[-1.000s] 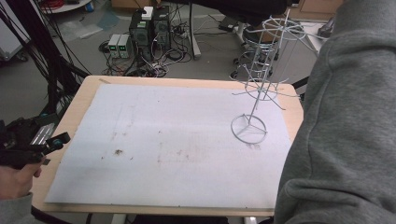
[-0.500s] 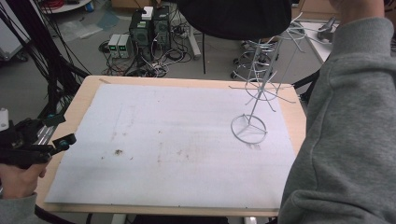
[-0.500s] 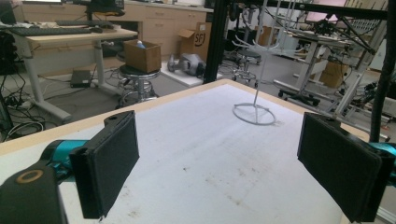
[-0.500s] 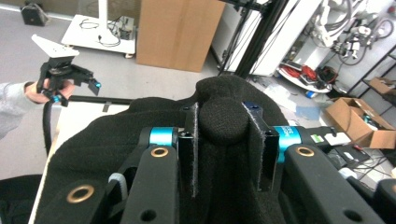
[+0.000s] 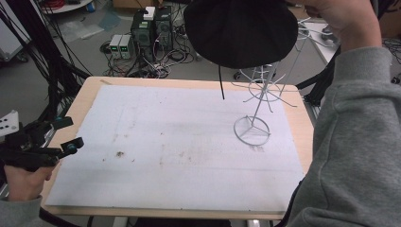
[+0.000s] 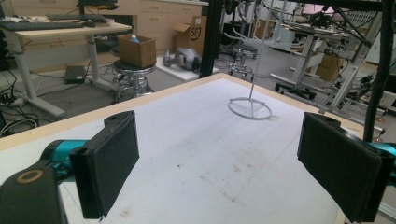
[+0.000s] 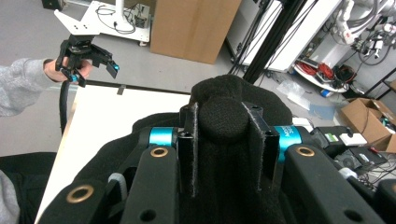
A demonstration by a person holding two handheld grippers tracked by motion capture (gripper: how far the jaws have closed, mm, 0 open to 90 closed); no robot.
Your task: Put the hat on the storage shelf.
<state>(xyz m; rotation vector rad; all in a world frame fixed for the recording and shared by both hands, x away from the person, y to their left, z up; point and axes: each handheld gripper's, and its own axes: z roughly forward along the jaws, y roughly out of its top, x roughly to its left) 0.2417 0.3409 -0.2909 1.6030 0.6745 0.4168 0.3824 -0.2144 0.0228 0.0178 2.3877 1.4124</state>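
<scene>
Clearly the surface (image 5: 142, 142) is bare except for the wire stand (image 5: 255, 113) near its far right corner. Above the stand hangs a black hat (image 5: 241, 30), clenched in the right claw (image 7: 226, 149) and, I judge, not yet hung. Left claw (image 6: 219, 163) waits released.

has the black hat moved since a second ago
Yes. The black hat has come in from the top of the high view and now hangs above the wire stand, left of its upper tiers.
</scene>
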